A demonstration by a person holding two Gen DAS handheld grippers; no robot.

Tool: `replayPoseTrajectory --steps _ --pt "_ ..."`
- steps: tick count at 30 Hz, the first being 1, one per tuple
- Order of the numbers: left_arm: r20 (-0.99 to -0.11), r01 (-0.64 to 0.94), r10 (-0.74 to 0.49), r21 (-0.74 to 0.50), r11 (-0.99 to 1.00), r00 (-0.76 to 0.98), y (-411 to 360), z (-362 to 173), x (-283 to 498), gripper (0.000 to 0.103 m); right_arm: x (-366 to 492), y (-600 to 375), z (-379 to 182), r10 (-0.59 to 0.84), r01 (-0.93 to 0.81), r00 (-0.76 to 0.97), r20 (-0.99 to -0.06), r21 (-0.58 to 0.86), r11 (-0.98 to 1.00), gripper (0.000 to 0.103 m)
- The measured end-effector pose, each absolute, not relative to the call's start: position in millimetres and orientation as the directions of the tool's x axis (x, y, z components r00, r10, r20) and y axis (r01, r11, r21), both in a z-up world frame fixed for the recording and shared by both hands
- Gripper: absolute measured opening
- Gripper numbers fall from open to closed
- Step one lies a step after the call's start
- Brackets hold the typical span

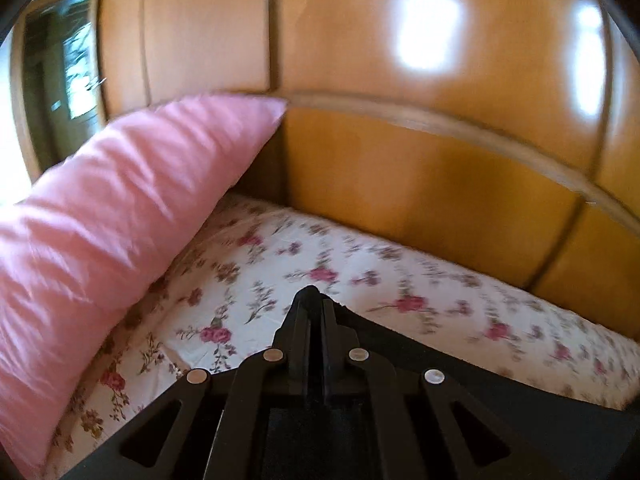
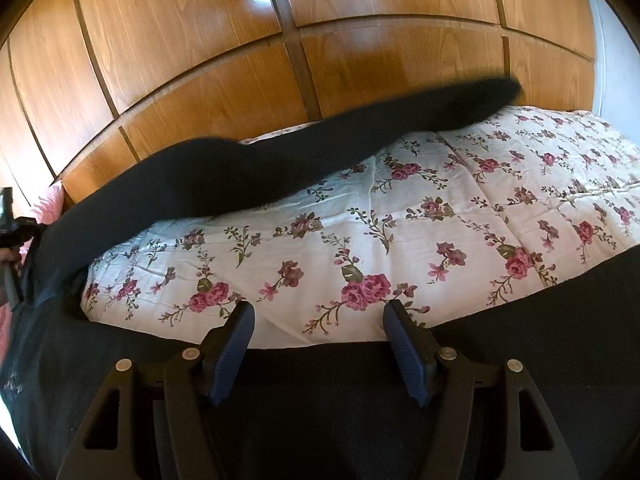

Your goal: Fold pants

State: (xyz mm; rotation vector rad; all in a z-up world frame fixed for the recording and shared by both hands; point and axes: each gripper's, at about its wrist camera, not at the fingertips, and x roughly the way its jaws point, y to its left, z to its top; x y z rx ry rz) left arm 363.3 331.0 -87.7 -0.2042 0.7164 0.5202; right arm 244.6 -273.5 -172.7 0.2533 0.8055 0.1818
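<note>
Our left gripper (image 1: pixel 311 300) has its jaws pressed fully together, the two fingers meeting in a narrow dark tip. A taut edge of the black pants (image 1: pixel 460 364) runs from that tip off to the right, so the fabric appears pinched between the jaws, though the pinch itself is too dark for us to see. Beyond the closed tip lies the floral bedsheet (image 1: pixel 280 280); to the left of the jaws a pink pillow (image 1: pixel 120 200) leans against the wooden headboard (image 1: pixel 400 180).

Our right gripper (image 2: pixel 320 322) stands with its jaws well apart, the blue pads (image 2: pixel 236 344) bare and holding nothing. Through the gap between them we see floral sheet (image 2: pixel 360 240). Directly beneath and behind these jaws the pants (image 2: pixel 320 400) lie spread across the near edge of the bed. From the left of the jaws the dark cloth rises and one long leg (image 2: pixel 320 148) stretches in a blurred band across the bed ahead of the jaws, lifted off the sheet, its end reaching up to the right in front of the wood panels (image 2: pixel 200 60). At the far left of the right view the other gripper (image 2: pixel 10 240) shows at the picture's edge, beside the raised cloth.
</note>
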Motion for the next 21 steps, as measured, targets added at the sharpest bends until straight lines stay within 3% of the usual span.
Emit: replayPoseTrajectory --steps 4,5,6,14,18,21 --pt "-0.713 -0.543 0.408 0.045 0.838 0.571 336.1 -127.7 373.8 0.014 245.5 -270.9 -172.7 0.249 -0.064 0.681 -0.688 0.283 0.957 0.068" --pt "-0.723 -0.542 0.403 0.047 0.839 0.561 334.7 -134.6 372.9 0.027 245.9 -271.1 -172.7 0.250 -0.064 0.683 -0.686 0.285 0.956 0.068" --pt "-0.739 -0.540 0.392 0.044 0.841 0.549 332.4 -141.6 372.1 0.033 245.9 -271.2 -172.6 0.252 -0.064 0.684 -0.685 0.287 0.956 0.068" --pt "-0.704 -0.613 0.350 -0.152 0.775 0.618 338.8 -102.1 324.8 0.035 244.4 -274.7 -173.9 0.262 -0.063 0.689 -0.676 0.303 0.951 0.068" --pt "-0.695 -0.511 0.145 -0.355 0.783 0.705 302.0 -98.1 295.0 0.036 245.0 -275.4 -172.7 0.265 -0.059 0.685 -0.679 0.310 0.949 0.068" --pt "-0.752 -0.401 0.045 -0.300 0.866 0.658 249.7 -118.1 298.8 0.036 244.1 -276.7 -169.1 0.261 -0.053 0.684 -0.681 0.311 0.949 0.068"
